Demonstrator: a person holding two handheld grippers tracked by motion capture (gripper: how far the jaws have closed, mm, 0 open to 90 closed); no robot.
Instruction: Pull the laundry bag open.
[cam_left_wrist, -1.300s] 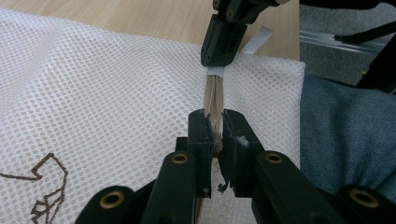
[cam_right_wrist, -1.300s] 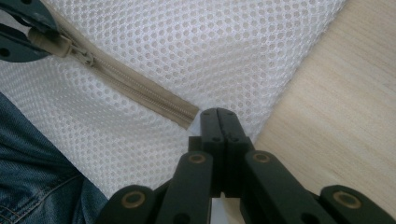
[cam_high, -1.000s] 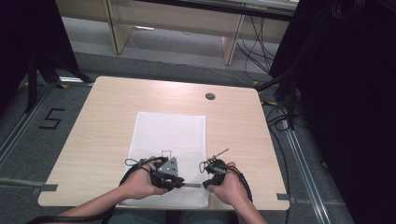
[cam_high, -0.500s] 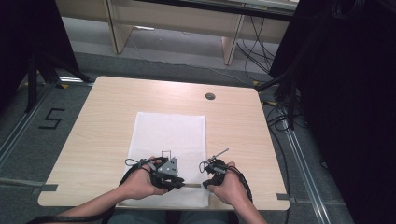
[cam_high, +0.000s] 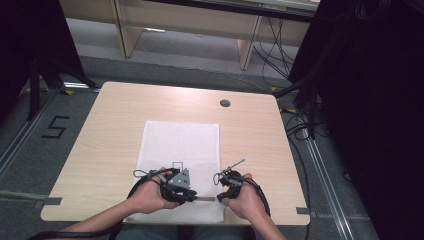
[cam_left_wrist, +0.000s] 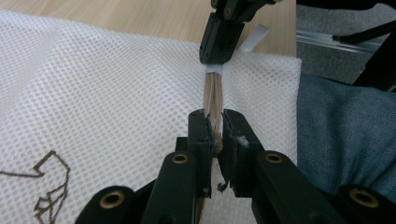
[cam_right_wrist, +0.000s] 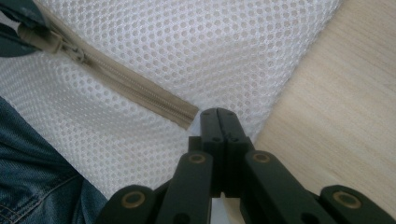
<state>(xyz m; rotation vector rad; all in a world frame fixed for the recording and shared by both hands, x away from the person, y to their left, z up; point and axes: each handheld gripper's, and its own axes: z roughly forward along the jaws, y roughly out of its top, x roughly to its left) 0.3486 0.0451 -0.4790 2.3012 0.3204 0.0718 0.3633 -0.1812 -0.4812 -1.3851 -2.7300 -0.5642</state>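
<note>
**Both grippers closed on the near edge of a mesh bag**

I look down on a pale wooden table (cam_high: 250, 130) with a white mesh bag (cam_high: 182, 150) lying flat on its middle, reaching to the near edge. My two hands come in from the bottom. The left hand (cam_high: 150, 196) holds the left gripper (cam_high: 192, 196) over the bag's near part, and the right hand (cam_high: 247, 199) holds the right gripper (cam_high: 220, 198) just beside it, at the bag's near right corner. A round dark hole (cam_high: 225, 103) sits in the tabletop farther back.

From the left gripper view, the left gripper (cam_left_wrist: 215, 133) has its jaws nearly together, with a narrow gap between them. They pinch the beige zipper (cam_left_wrist: 214, 91), which runs straight away from them across the mesh. At the zipper's far end the right gripper (cam_left_wrist: 219, 53) presses down, touching a small white tab. A brown line drawing (cam_left_wrist: 46, 186) is printed on the mesh at lower left. Blue denim (cam_left_wrist: 341, 140) shows past the bag's edge.

From the right gripper view, the right gripper (cam_right_wrist: 218, 114) has its jaws fully together, tips meeting right at the end of the zipper (cam_right_wrist: 126, 84). I cannot tell whether they grip the mesh or the zipper end. The zipper slants up to the left, where its slider (cam_right_wrist: 53, 42) sits. Bare wood (cam_right_wrist: 341, 116) lies on the right.
</note>
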